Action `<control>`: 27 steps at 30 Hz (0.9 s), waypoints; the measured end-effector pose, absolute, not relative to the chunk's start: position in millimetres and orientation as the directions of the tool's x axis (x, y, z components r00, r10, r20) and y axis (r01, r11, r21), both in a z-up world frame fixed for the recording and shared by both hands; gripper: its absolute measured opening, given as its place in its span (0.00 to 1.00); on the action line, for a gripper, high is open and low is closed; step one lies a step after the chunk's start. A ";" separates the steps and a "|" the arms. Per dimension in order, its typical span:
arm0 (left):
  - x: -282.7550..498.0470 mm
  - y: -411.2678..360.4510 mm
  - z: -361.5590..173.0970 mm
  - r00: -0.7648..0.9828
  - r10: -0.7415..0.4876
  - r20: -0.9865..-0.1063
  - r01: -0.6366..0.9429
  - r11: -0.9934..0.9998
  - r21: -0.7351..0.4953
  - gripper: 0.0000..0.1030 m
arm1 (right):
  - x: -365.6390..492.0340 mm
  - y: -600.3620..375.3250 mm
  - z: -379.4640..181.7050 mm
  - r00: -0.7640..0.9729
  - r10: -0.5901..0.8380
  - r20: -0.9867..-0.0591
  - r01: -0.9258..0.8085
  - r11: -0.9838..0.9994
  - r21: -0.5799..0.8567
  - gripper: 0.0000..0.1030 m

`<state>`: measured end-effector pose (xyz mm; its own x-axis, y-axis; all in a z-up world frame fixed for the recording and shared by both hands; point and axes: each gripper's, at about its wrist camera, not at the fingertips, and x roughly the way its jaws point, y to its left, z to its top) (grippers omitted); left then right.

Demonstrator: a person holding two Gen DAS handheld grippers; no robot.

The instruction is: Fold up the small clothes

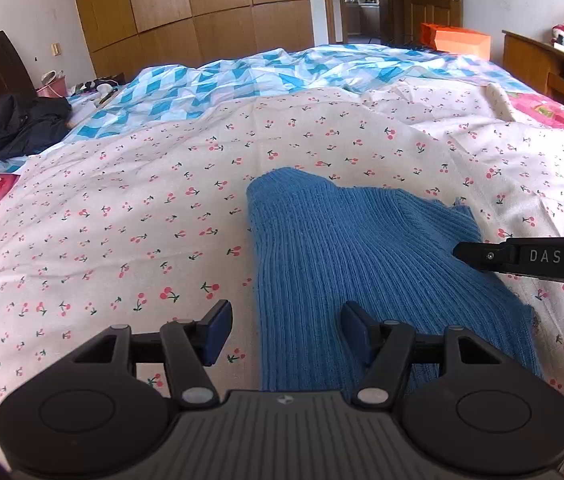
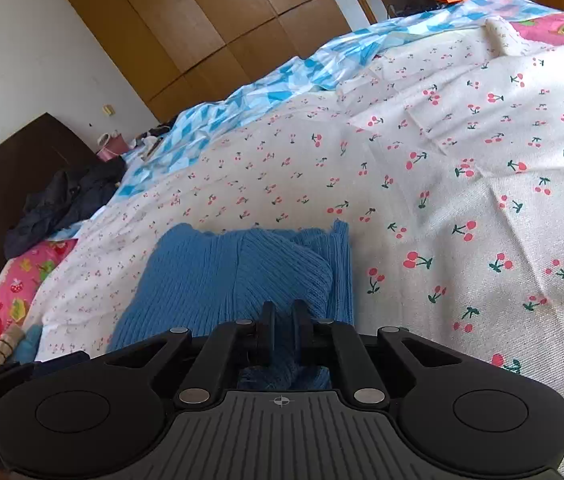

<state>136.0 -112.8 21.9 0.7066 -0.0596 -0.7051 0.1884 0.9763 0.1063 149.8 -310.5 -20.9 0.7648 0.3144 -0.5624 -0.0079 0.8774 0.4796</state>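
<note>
Blue knit garment lies folded on the cherry-print sheet of the bed, lower centre in both views. Right hand-held gripper has its jaws nearly together, pinching a fold of the knit. Left hand-held gripper stands about half open, gripping nothing, straddling the garment's left edge. Farther off, upper left, a dark jacket lies heaped.

A home bedroom: bed, wooden wardrobe.
</note>
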 end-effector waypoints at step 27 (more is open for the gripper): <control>110.6 -119.5 33.7 0.698 -0.017 -0.716 0.206 0.962 0.177 0.64 | 126.4 -284.3 -4.8 0.775 0.220 -0.592 -0.032 0.950 0.311 0.14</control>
<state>110.6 -119.5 33.7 0.6981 -0.0172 -0.7158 0.2056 0.9624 0.1774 126.4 -284.3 -4.8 0.7754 0.2198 -0.5920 -0.0323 0.9500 0.3105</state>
